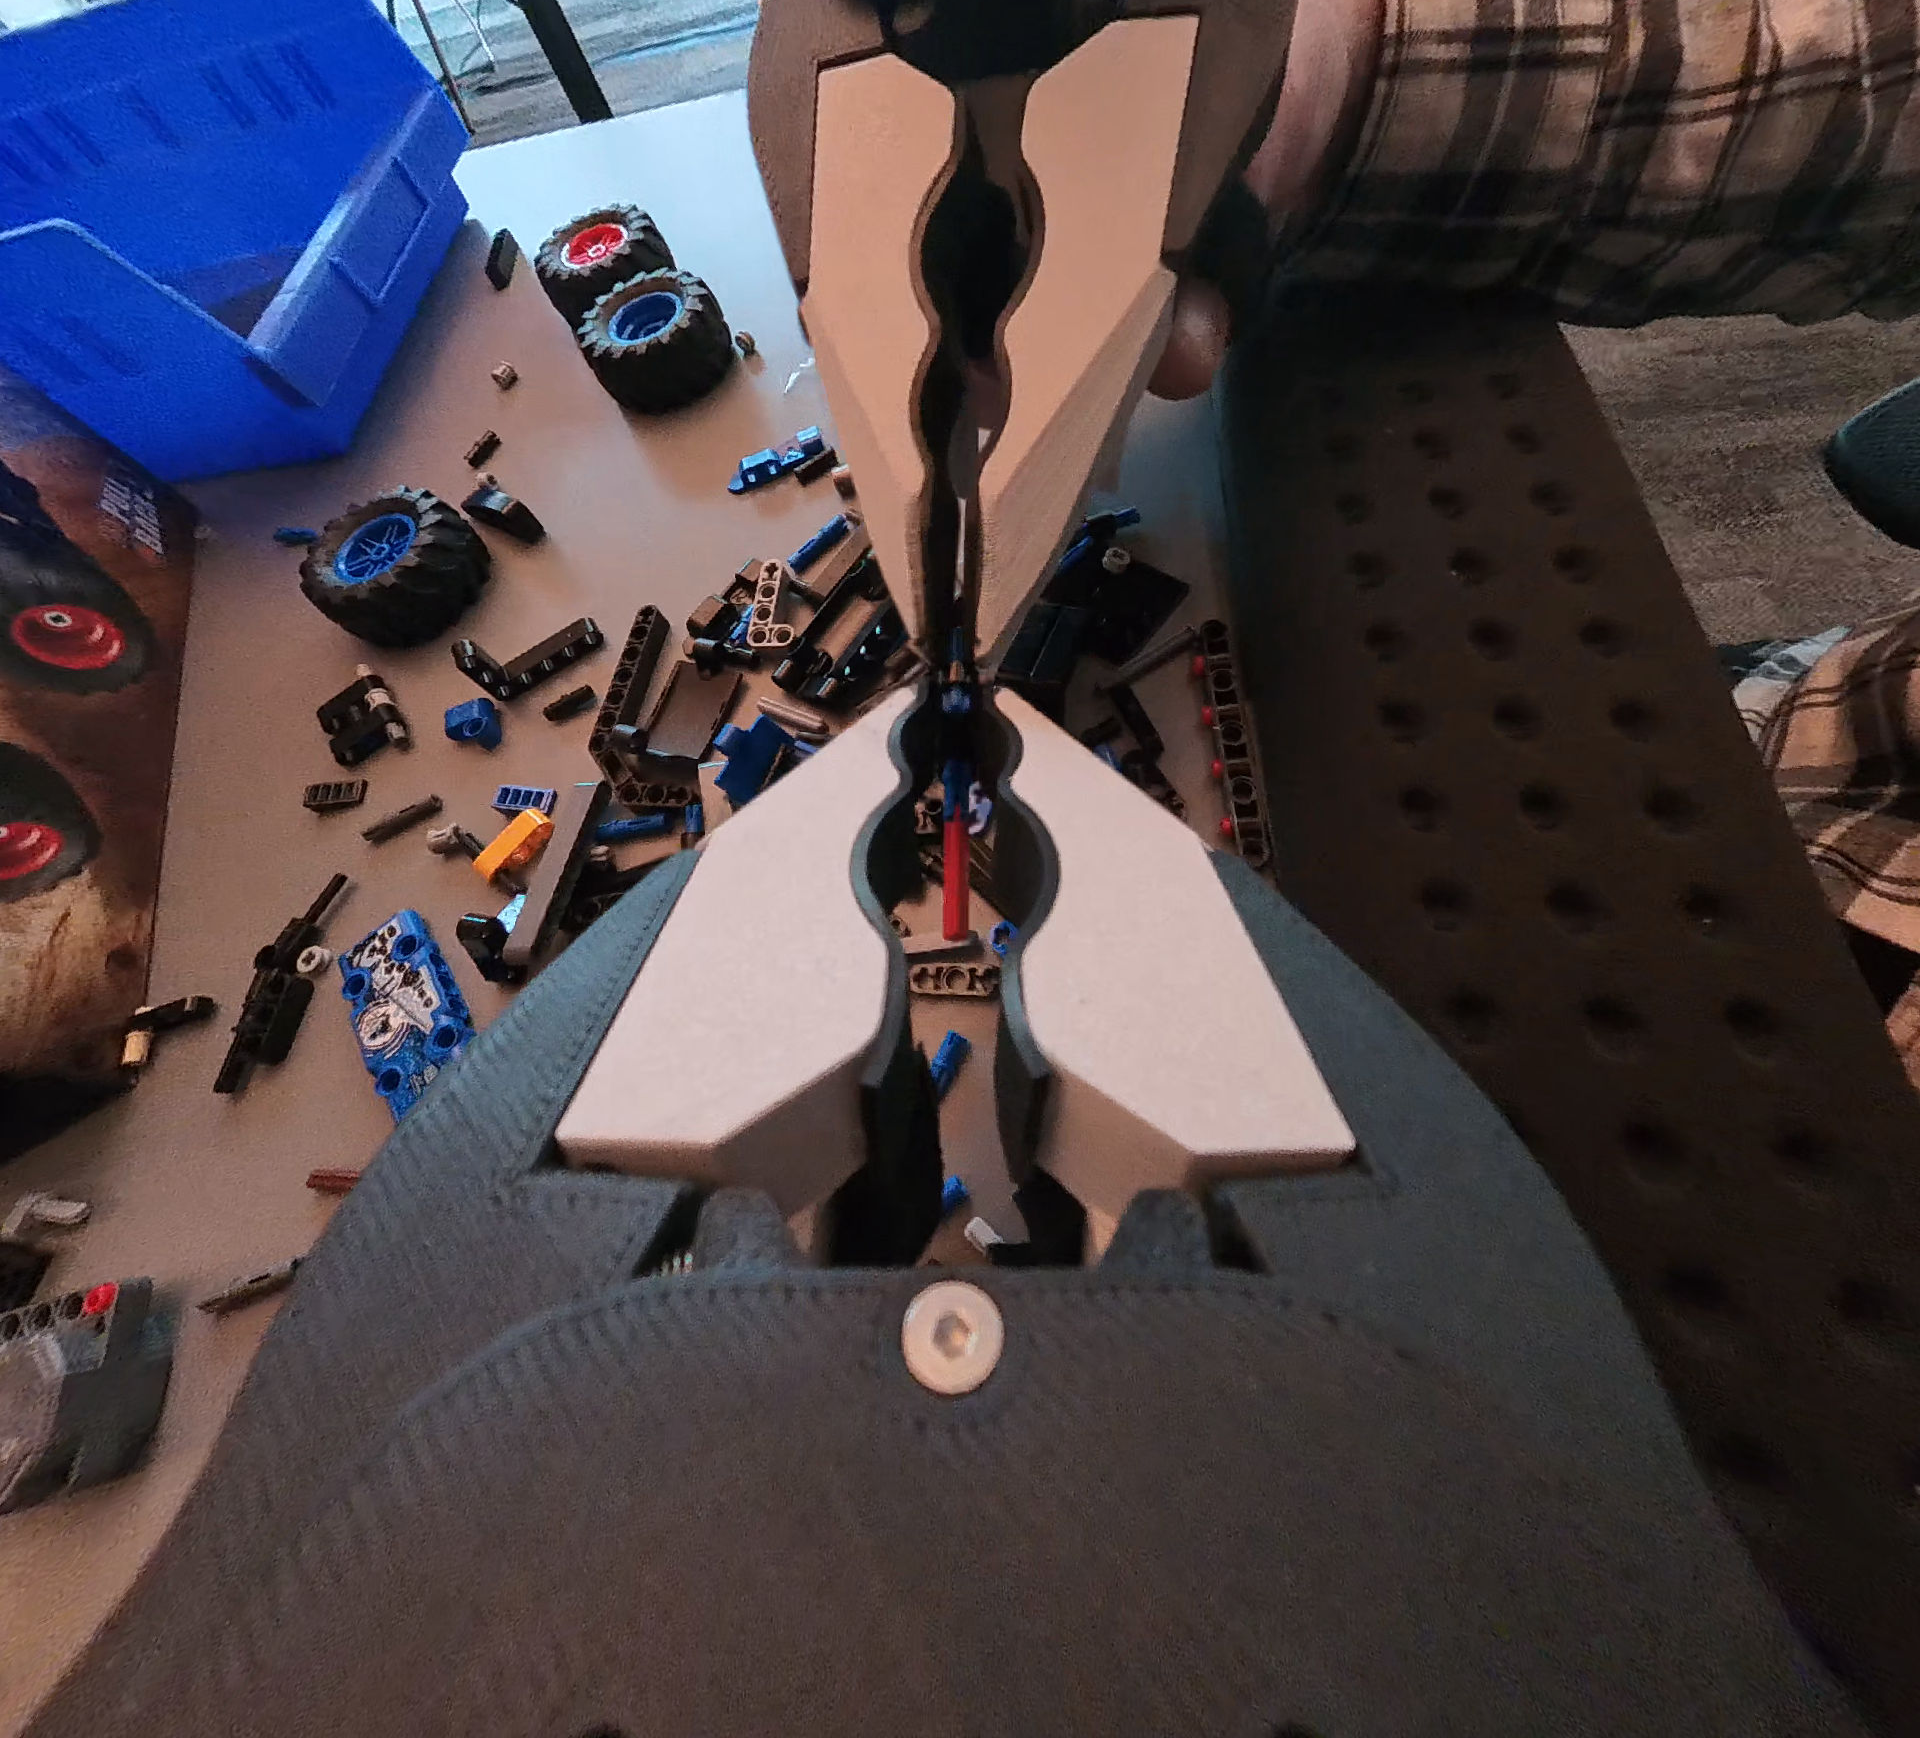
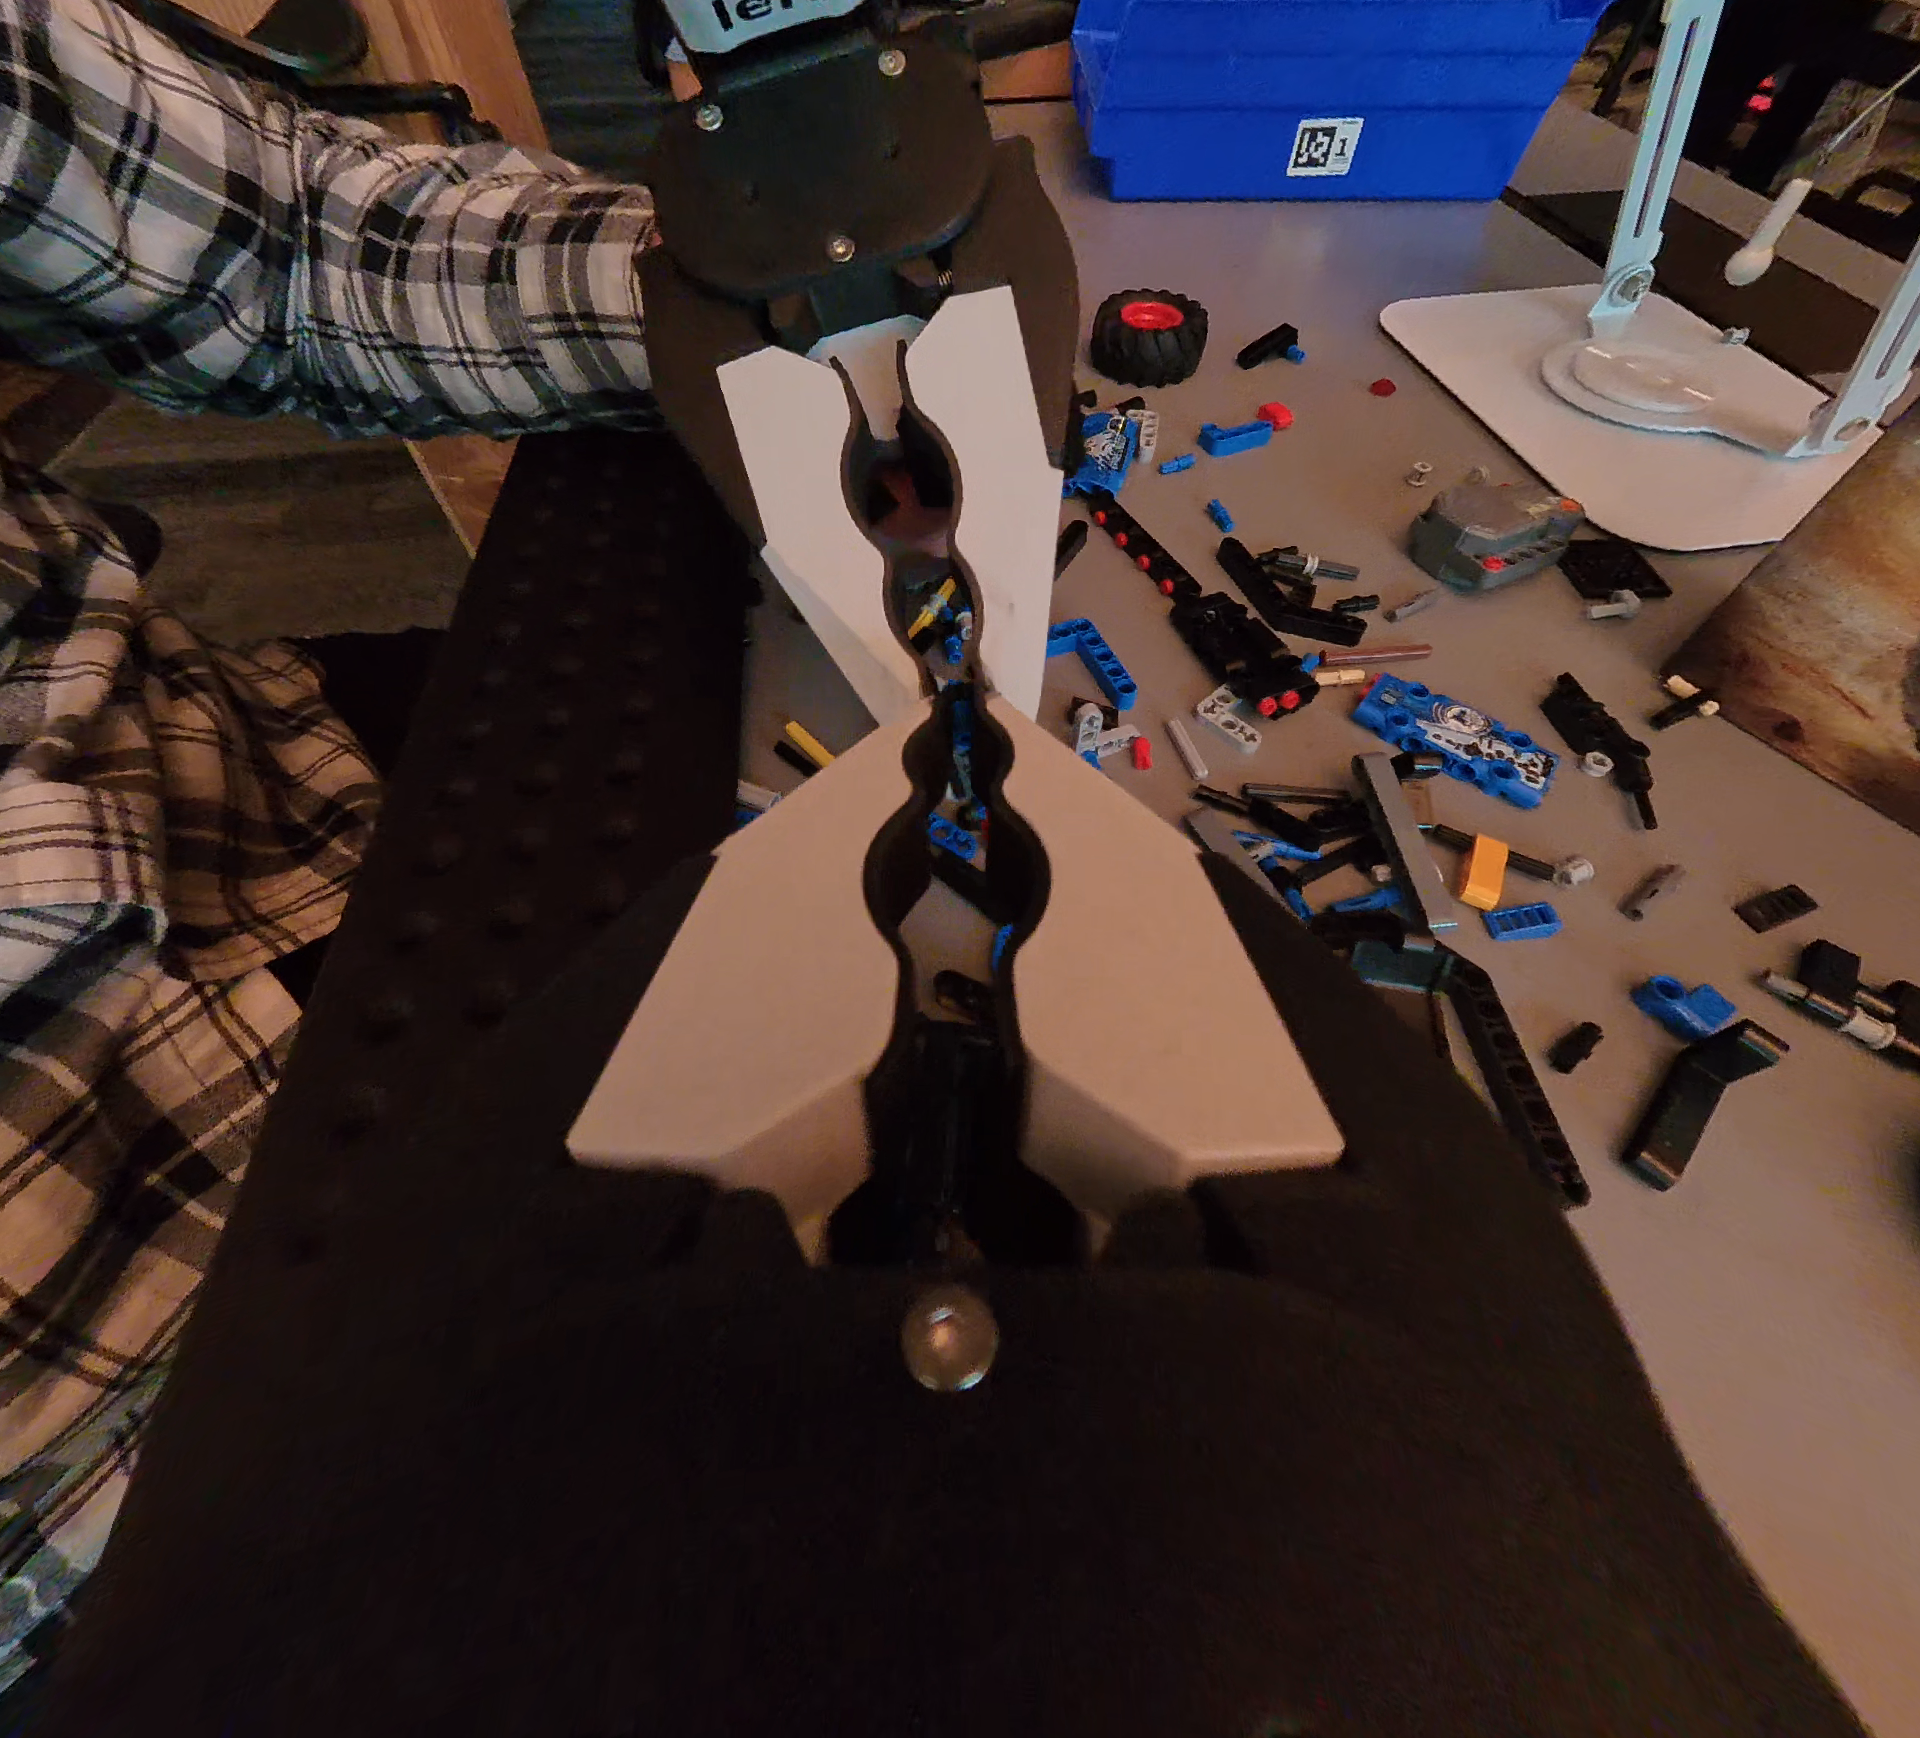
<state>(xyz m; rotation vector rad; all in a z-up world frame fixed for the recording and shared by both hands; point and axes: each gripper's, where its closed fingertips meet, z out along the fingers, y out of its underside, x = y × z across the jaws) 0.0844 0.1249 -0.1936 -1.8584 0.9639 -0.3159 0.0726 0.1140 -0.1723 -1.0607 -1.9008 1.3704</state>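
My left gripper (image 1: 953, 701) and my right gripper (image 2: 961, 714) meet tip to tip above a pile of loose building-toy parts (image 1: 727, 680). Both sets of jaws are closed, and a small blue-and-black piece (image 1: 954, 699) is pinched where the tips meet; it also shows in the right wrist view (image 2: 962, 738). The right gripper (image 1: 948, 644) comes in from the far side in the left wrist view, and the left gripper (image 2: 951, 678) does the same in the right wrist view. A red axle (image 1: 954, 867) shows through the gap between the left fingers; I cannot tell whether it is held.
A blue bin (image 1: 208, 234) stands at the back of the grey table (image 1: 644, 171). Three big-tyred wheels (image 1: 395, 561) lie left of the pile, and a red-hubbed one (image 2: 1148, 335) lies near the bin. A black perforated mat (image 1: 1507, 753), a white stand base (image 2: 1558, 421), a printed box (image 1: 73, 753) and plaid sleeves (image 1: 1610, 109) surround the grippers. Both grippers' tips are close together, under 4 cm apart.
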